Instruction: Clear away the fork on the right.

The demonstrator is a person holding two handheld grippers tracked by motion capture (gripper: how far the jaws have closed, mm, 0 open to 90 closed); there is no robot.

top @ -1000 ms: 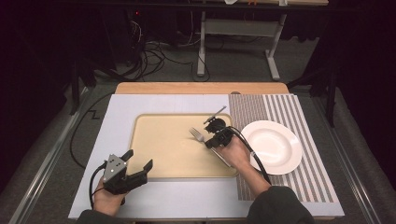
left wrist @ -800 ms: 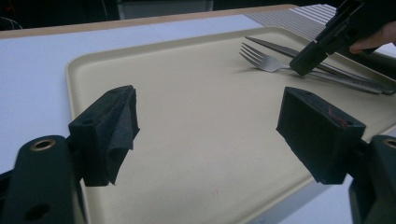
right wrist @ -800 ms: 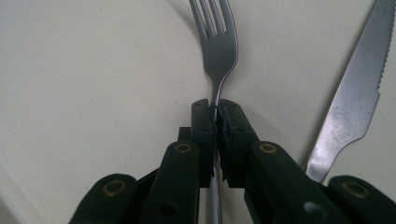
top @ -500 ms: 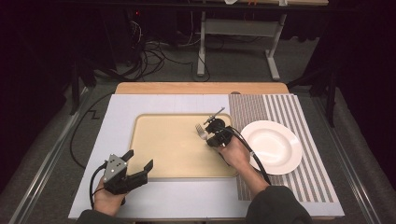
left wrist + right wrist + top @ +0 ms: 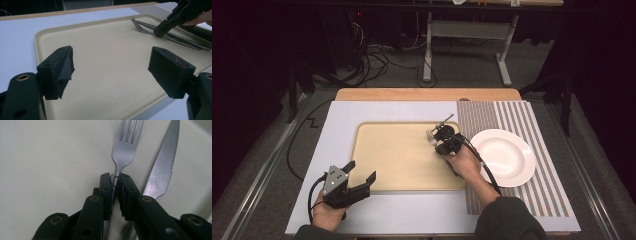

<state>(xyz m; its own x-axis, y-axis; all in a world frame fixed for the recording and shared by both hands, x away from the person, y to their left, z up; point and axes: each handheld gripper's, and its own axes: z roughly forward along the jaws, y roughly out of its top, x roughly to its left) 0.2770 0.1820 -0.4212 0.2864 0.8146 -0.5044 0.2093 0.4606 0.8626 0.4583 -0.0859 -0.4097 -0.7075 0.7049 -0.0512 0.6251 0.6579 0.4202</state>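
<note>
A steel fork (image 5: 126, 147) lies on the beige tray (image 5: 397, 155), tines pointing away from me, and my right gripper (image 5: 114, 181) is shut on its neck. A serrated knife (image 5: 162, 170) lies just beside the fork on the tray. In the high view my right gripper (image 5: 435, 136) sits over the tray's far right part, with the fork's (image 5: 430, 135) tines showing at its tip. My left gripper (image 5: 362, 171) stands open over the tray's near left corner with nothing between its jaws. The left gripper view shows the fork (image 5: 140, 25) under the right gripper (image 5: 172, 20).
A white plate (image 5: 502, 155) rests on a striped placemat (image 5: 532, 200) to the right of the tray. Both sit on a pale blue sheet (image 5: 337, 130) over the wooden table (image 5: 427, 94). Cables trail from both grippers.
My right gripper has shifted a little toward the tray's far side with the fork in its jaws. The left gripper has stayed where it was.
</note>
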